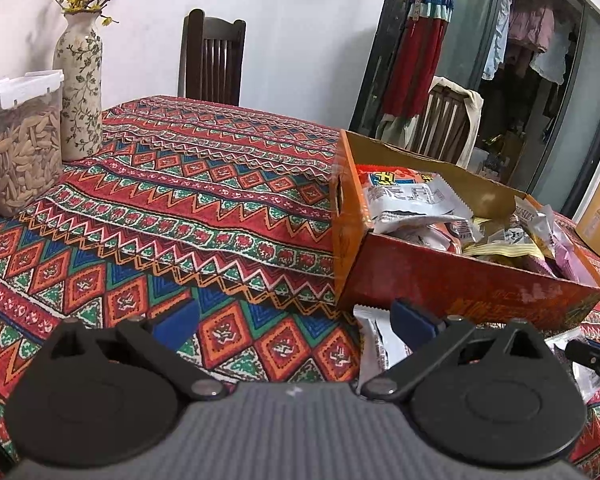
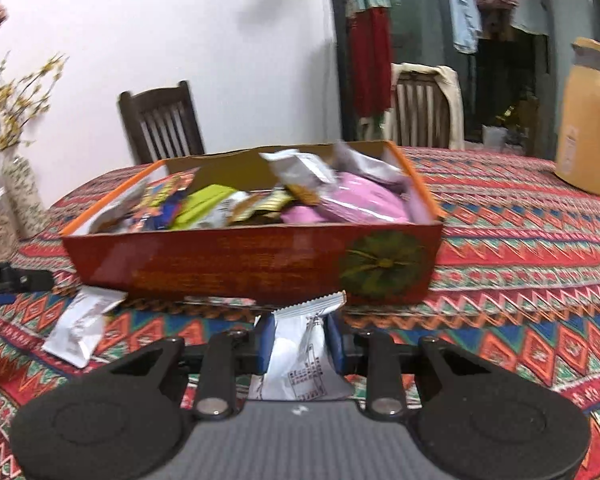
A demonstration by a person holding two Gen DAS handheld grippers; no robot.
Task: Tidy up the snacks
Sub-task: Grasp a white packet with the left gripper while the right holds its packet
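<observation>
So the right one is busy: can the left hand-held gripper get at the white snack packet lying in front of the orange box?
Probably yes: the left hand-held gripper is open and empty, with the white snack packet uncovered just beside its right finger.

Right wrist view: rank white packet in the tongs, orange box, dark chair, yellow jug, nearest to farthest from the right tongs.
1. White packet: clamped between the right tongs.
2. Orange box: straight ahead on the tablecloth.
3. Yellow jug: far right, on the table's far part.
4. Dark chair: behind the table, left, by the wall.
</observation>
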